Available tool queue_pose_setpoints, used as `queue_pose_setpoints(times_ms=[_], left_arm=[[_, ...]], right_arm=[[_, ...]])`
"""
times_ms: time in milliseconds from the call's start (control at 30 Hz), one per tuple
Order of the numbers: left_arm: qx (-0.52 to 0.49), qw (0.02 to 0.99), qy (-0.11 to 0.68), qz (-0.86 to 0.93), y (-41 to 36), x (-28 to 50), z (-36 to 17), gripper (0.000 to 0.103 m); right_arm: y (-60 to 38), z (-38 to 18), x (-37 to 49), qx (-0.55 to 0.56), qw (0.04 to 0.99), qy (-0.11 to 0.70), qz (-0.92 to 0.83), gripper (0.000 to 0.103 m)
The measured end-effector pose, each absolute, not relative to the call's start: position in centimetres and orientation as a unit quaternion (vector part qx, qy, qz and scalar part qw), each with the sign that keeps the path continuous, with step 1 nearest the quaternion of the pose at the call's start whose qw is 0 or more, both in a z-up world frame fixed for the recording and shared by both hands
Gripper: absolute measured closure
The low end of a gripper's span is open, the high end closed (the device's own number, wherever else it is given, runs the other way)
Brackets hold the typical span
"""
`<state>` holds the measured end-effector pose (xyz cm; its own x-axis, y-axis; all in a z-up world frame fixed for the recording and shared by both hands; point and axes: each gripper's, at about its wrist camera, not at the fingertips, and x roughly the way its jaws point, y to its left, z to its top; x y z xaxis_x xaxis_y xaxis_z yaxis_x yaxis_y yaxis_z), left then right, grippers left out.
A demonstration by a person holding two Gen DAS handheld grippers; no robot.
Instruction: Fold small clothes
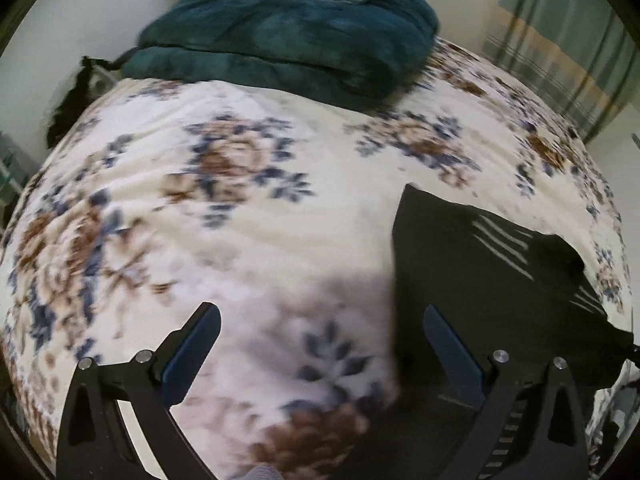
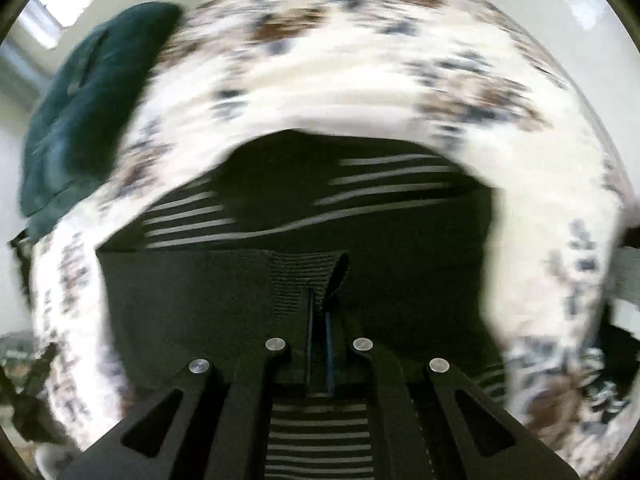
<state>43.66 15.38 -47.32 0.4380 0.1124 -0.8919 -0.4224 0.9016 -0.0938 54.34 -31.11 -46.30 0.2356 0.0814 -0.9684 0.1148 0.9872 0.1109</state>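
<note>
Jaws of my left gripper [image 1: 320, 344] stand spread over the fuzzy floral bed cover [image 1: 240, 220], grasping nothing; beside them lies the black striped garment [image 1: 500, 272]. My right gripper [image 2: 319, 320] is clenched on its ribbed knit edge, lifted.

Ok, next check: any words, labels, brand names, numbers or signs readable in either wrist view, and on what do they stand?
None: no readable text in either view.
Black striped garment: pale stripes only, no print or tag visible.
Floral bedspread: pattern only, blurred.
Dark green folded blanket: no label visible.
Left tongs and right tongs: no markings visible.
</note>
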Motion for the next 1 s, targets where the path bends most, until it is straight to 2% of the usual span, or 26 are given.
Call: queue_pose_setpoints(times_ms=[267,433,567,633,733,867,933,1000], left_arm=[[-0.093,0.833,0.537,0.096,9.1,50.6,-51.2,0.0],[-0.037,0.825,0.557,0.091,7.4,53.5,-53.8,0.0],[-0.039,0.82,0.563,0.093,7.8,53.5,-54.4,0.0],[-0.041,0.82,0.564,0.088,7.9,53.2,-54.6,0.0],[-0.034,0.809,0.581,0.083,7.6,53.0,-56.0,0.0],[-0.029,0.793,0.603,0.076,7.5,53.0,-57.7,0.0],[-0.031,0.799,0.596,0.076,7.6,52.7,-56.8,0.0],[-0.033,0.809,0.582,0.072,7.4,52.1,-55.1,0.0]], right_arm=[[-38.6,-51.5,56.5,0.055,0.76,0.642,-0.084,0.099],[-40.3,-55.2,57.4,0.096,0.728,0.672,-0.093,0.097],[-41.5,-53.4,56.5,0.133,0.745,0.642,-0.122,0.072],[-40.6,-52.2,55.5,0.158,0.766,0.618,-0.077,0.067],[-38.1,-54.0,54.8,0.156,0.747,0.646,-0.006,0.066],[-37.4,-57.7,54.6,0.123,0.721,0.682,-0.028,0.066],[-37.4,-57.1,54.6,0.132,0.721,0.68,-0.037,0.066],[-37.4,-55.1,53.9,0.139,0.73,0.669,-0.035,0.059]])
